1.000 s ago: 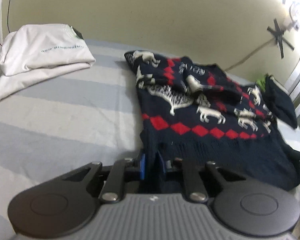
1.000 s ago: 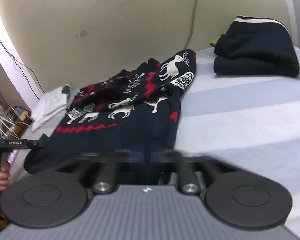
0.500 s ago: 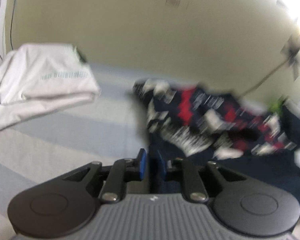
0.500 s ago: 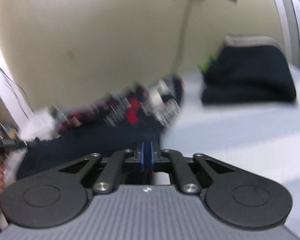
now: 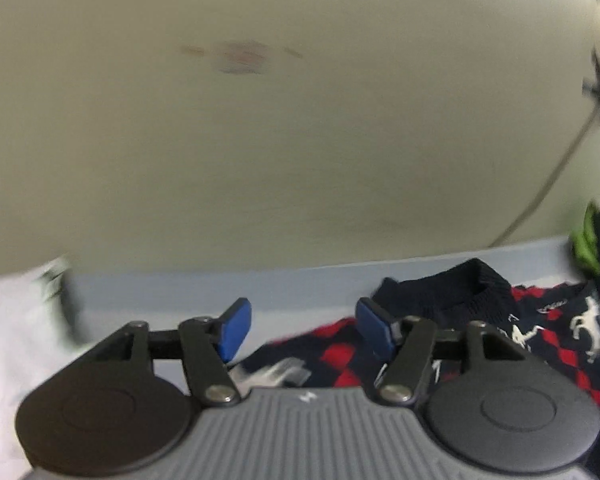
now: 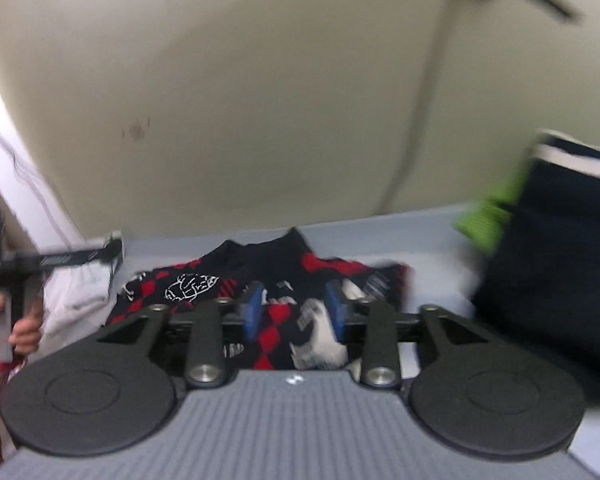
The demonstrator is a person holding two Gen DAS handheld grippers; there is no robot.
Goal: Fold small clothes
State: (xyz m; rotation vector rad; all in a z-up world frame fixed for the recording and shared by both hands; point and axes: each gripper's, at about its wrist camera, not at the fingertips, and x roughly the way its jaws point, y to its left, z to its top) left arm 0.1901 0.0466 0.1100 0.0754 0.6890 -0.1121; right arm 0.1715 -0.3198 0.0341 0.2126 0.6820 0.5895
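A navy sweater with red diamonds and white reindeer lies folded over on the striped bed, in the left wrist view [image 5: 540, 336] and the right wrist view [image 6: 276, 276]. Its collar is at the far side. My left gripper [image 5: 300, 332] is open and empty, near the sweater's left edge. My right gripper [image 6: 294, 310] is open and empty, above the sweater's near part. The left gripper's handle, held in a hand, also shows in the right wrist view [image 6: 8, 276].
A folded white garment [image 5: 16, 328] lies at the left. A folded navy garment with a white band [image 6: 556, 248] and something bright green [image 6: 488, 216] lie at the right. A beige wall [image 5: 300, 140] stands close behind the bed.
Both grippers were shut on the sweater's hem, carried it toward the collar and have now opened and let go. The sweater now lies folded shorter.
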